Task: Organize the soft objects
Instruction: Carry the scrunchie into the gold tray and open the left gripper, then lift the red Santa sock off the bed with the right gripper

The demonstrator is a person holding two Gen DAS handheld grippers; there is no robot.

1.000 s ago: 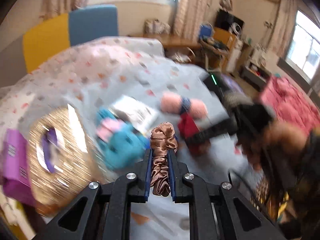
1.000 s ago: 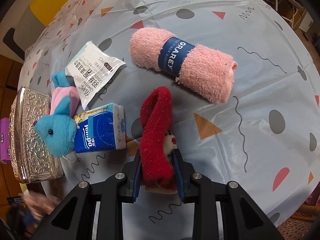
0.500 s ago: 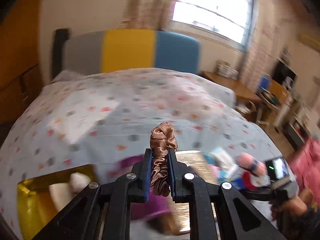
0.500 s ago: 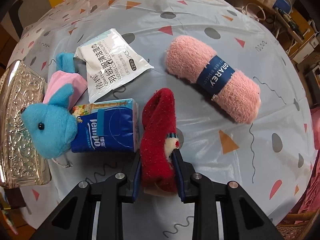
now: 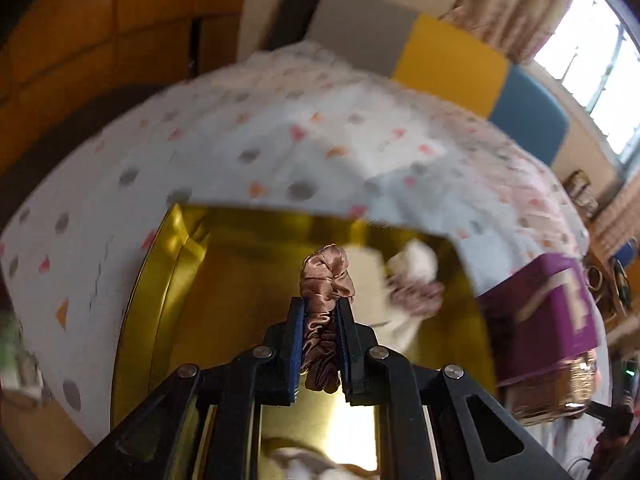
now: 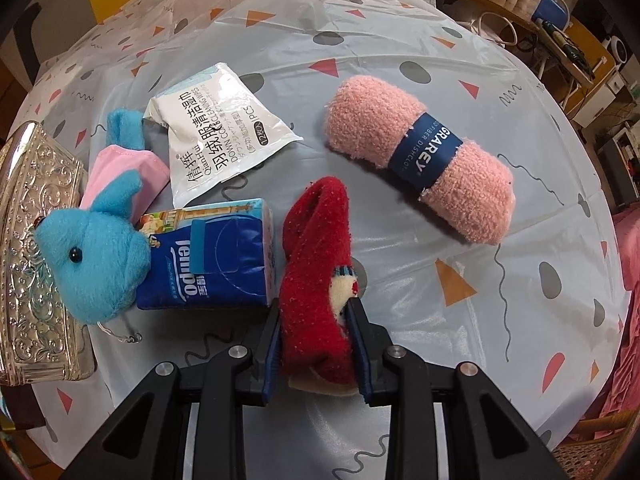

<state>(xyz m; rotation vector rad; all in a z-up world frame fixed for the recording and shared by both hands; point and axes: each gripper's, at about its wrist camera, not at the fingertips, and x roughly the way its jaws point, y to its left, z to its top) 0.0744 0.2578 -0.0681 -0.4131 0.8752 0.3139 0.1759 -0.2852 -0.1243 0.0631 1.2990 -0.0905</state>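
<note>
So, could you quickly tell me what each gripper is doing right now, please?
Left gripper: shut on the brown satin scrunchie, over the gold box.
Right gripper: shut on the red sock.

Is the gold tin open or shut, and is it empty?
Open and not empty. The left wrist view looks straight into the gold tin: its shiny inner walls show, and pale soft items lie inside, too blurred to identify.
</note>
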